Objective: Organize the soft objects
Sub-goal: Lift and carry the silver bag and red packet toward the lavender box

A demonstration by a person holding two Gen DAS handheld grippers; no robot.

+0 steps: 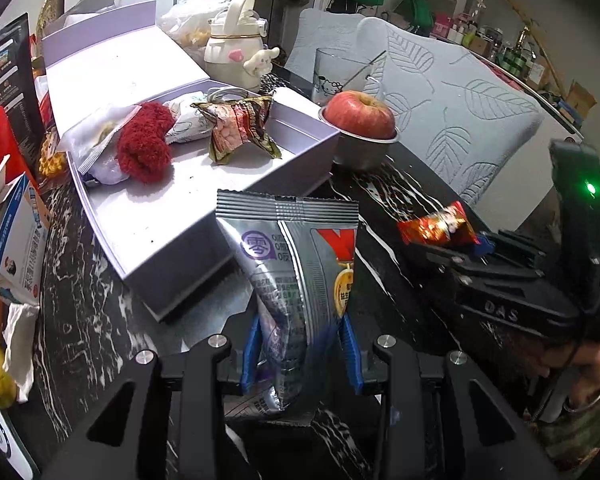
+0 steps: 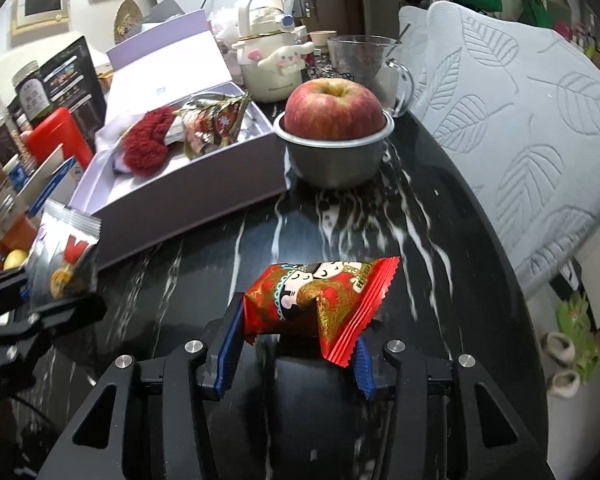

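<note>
We hold a silver snack packet [image 1: 296, 280] upright in our left gripper [image 1: 300, 356], its blue pads pressed against the packet's lower part, just in front of the open lavender box [image 1: 204, 236]. Our right gripper [image 2: 296, 344] is clamped on a red snack packet [image 2: 320, 300] above the dark marbled surface [image 2: 380, 232]. A red fuzzy sock [image 1: 144, 144] and a crinkled wrapper [image 1: 236, 128] lie in the box; an apple [image 2: 334, 110] sits in a metal bowl [image 2: 334, 160] beside it.

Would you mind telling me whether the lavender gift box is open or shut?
Open. The lavender gift box has its lid swung back upright, and the red fuzzy sock lies exposed inside.
</note>
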